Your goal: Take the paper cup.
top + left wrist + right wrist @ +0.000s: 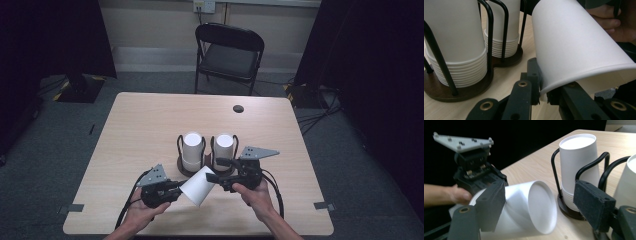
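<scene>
Nearest, the left tongs (541,96) pinch the rim of a white paper cup (574,47), held tilted above the worktop (145,125). Light, thin-walled and easily crushed, it is probably best taken near its stiffer closed base. The right tongs (544,210) stand apart around that base, not pressing. Beyond, two cup stacks (192,147) sit in a wire holder.

Both forearms are bare, no sleeves. The left gripper (176,190) and right gripper (214,170) are black blocks, each topped by a grey three-cornered plate studded with screws; brass-ringed pivots mark the jaw arms. Black cables trail toward six o'clock.
</scene>
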Demonstrator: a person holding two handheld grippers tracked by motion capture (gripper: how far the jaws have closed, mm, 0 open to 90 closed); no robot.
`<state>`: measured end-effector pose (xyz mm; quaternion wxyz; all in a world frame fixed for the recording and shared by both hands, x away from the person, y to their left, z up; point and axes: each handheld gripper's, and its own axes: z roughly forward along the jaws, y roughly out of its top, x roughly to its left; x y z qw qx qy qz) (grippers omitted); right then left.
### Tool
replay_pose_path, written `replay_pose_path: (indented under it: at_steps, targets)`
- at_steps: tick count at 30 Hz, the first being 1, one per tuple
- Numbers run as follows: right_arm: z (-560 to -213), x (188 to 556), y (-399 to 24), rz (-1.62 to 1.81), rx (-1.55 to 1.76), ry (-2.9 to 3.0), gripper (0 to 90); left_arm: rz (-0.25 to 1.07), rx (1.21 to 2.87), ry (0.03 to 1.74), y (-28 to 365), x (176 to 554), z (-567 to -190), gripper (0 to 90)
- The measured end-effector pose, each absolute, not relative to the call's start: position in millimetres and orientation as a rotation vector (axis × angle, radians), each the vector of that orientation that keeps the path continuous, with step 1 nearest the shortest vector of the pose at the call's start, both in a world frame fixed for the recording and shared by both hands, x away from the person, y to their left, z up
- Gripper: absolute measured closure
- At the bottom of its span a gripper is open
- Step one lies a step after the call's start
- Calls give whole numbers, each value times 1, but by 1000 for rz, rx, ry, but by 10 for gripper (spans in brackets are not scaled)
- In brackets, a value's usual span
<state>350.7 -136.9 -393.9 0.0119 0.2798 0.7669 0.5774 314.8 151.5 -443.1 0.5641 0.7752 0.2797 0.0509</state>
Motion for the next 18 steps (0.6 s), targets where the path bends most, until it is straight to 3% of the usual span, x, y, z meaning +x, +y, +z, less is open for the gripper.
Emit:
replay_pose_path:
  at_steps: [18]
  targets:
    - [-394,341,-138,1579,696,2438,176,124,1959,670,152,319,-445,838]
